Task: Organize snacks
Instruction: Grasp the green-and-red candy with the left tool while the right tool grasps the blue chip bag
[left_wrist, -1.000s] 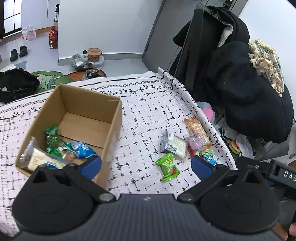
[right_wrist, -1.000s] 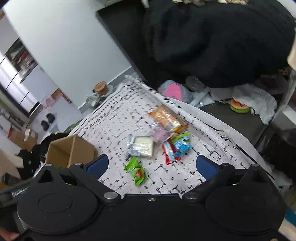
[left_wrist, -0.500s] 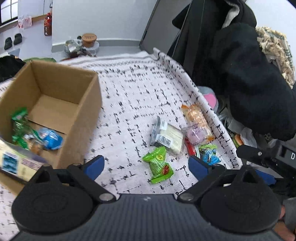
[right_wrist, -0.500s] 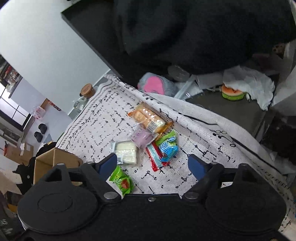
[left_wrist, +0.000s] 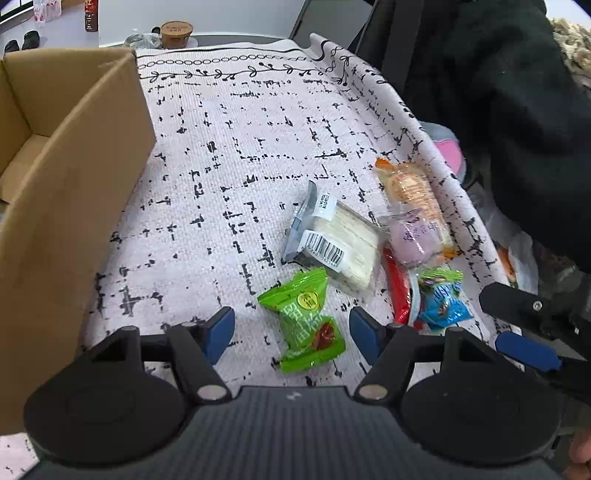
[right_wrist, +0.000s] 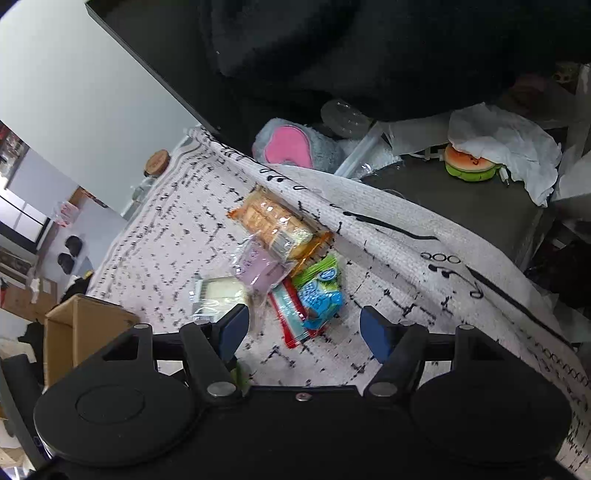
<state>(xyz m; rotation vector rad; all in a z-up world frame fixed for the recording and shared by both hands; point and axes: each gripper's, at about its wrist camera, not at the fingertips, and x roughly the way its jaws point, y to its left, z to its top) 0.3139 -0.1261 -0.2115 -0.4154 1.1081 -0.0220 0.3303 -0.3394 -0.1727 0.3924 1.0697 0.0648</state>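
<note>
Loose snacks lie on the patterned cloth (left_wrist: 240, 166). A green packet (left_wrist: 303, 319) lies between the blue pads of my left gripper (left_wrist: 291, 332). Those jaws are closing, and the pads are still apart from the packet. Beyond it lie a white sandwich pack (left_wrist: 336, 240), an orange cracker pack (left_wrist: 410, 192), a purple packet (left_wrist: 413, 236), a red packet (left_wrist: 397, 291) and a blue-green packet (left_wrist: 441, 295). My right gripper (right_wrist: 303, 332) hovers over the blue-green packet (right_wrist: 317, 291) and the red packet (right_wrist: 291, 317). Its jaws are closing without touching them.
An open cardboard box (left_wrist: 74, 166) stands at the left, close to my left gripper. The cloth's right edge drops off to a pink plush (right_wrist: 291, 147), a burger toy (right_wrist: 469, 166) and crumpled paper. A black coat (left_wrist: 498, 92) hangs behind.
Both grippers have come down and closer to the snack pile, and both pairs of jaws have narrowed. In the left wrist view the box has slid off to the left.
</note>
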